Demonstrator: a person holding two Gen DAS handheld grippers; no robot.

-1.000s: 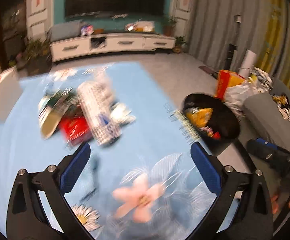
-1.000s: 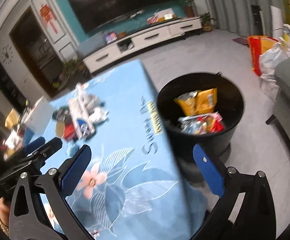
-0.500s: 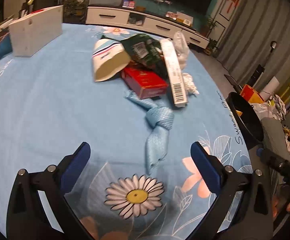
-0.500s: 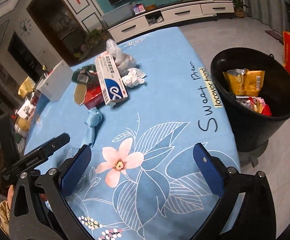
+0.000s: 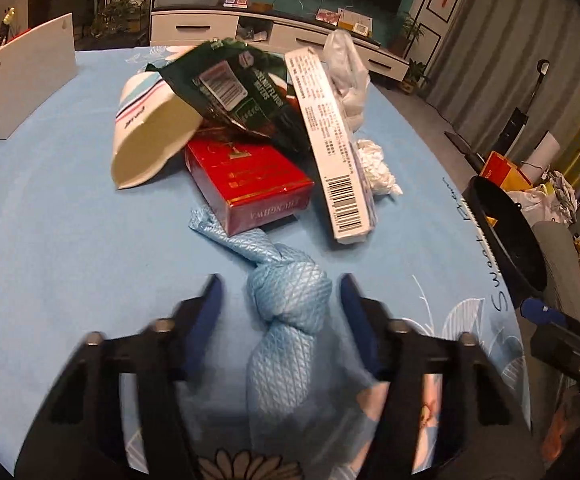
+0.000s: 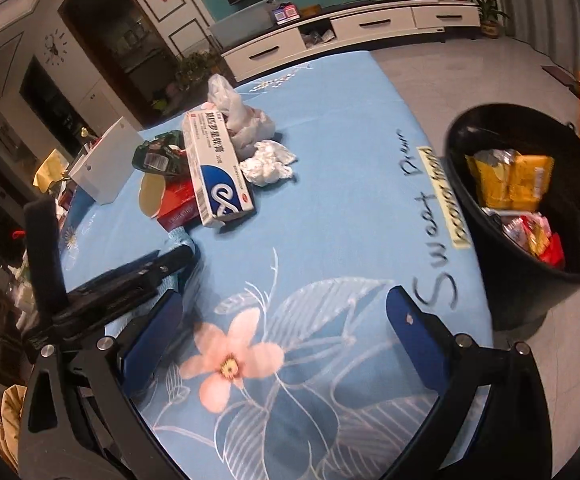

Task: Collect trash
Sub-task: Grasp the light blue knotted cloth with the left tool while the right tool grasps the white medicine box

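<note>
The left gripper [image 5: 280,300] hangs low over the counter [image 5: 70,240], which is covered by a light blue flowered cloth. Its blue-padded jaws are closing on either side of a knotted light blue mesh cloth [image 5: 286,304], with a gap showing between each pad and the knot, so nothing is clamped. The right gripper [image 6: 282,320] stands with its jaws wide apart over a pink flower print, with nothing between them.

Just beyond the knot, the cloth's tail runs under a red cigarette pack [image 5: 250,176]. A flattened white paper cup with stripes [image 5: 150,136] leans against the pack's left side. A dark green foil snack wrapper [image 5: 238,96] lies over both. A long white medicine carton with a barcode [image 5: 330,148] leans on the right of the pile. Beside it sits a crumpled white tissue [image 5: 376,166], and behind that a clear plastic bag [image 5: 346,72].

A white upright card box [image 5: 22,80] stands well apart at the far left of the counter. Off the counter's right edge, on the floor, a round black trash bin [image 6: 530,200] holds yellow and red snack wrappers [image 6: 510,184].
</note>
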